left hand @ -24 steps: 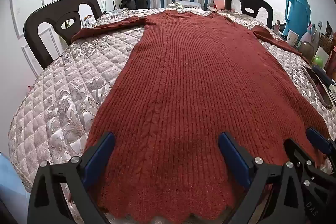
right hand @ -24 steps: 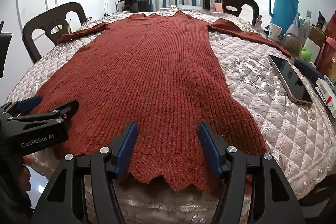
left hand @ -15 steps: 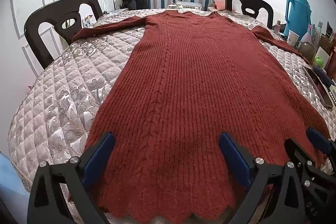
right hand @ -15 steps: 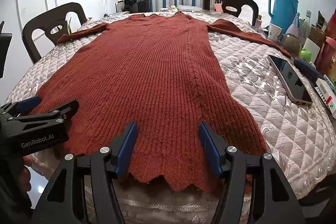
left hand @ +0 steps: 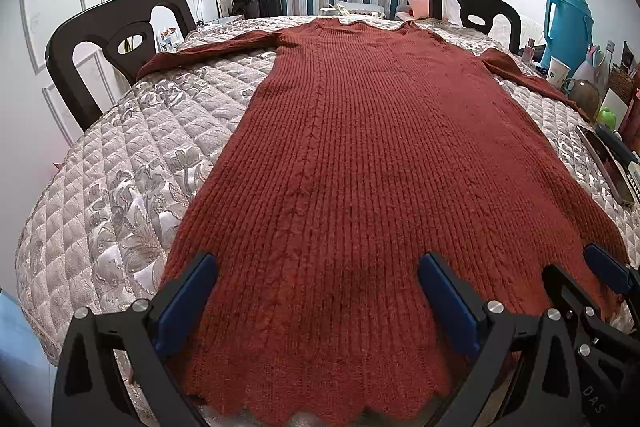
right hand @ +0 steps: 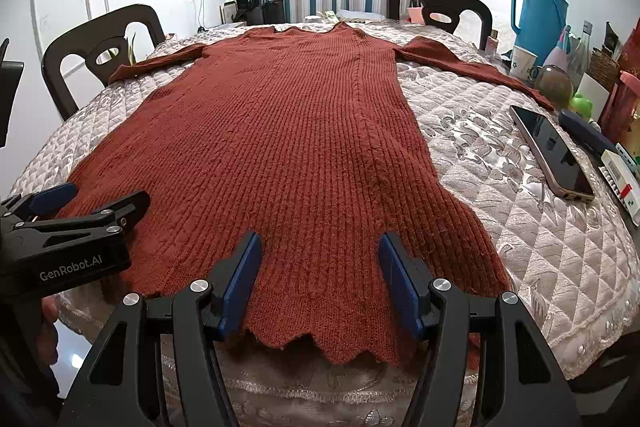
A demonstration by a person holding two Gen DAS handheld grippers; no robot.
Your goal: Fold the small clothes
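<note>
Knitwear fills our view: a rust-red knitted dress (left hand: 360,163) lies flat and spread on the quilted bench (left hand: 120,163), neckline at the far end, both sleeves stretched outward, scalloped hem at the near edge. Our left gripper (left hand: 318,301) hangs over the hem's left part with its jaws wide apart, nothing pinched between the blue pads. Our right gripper (right hand: 320,279) hangs over the hem's right part, jaws likewise apart and closed on nothing. In the right wrist view the left gripper shows at the left edge, near the dress's side. A phone (right hand: 550,151) lies on the quilt, right of the dress and apart from it.
</note>
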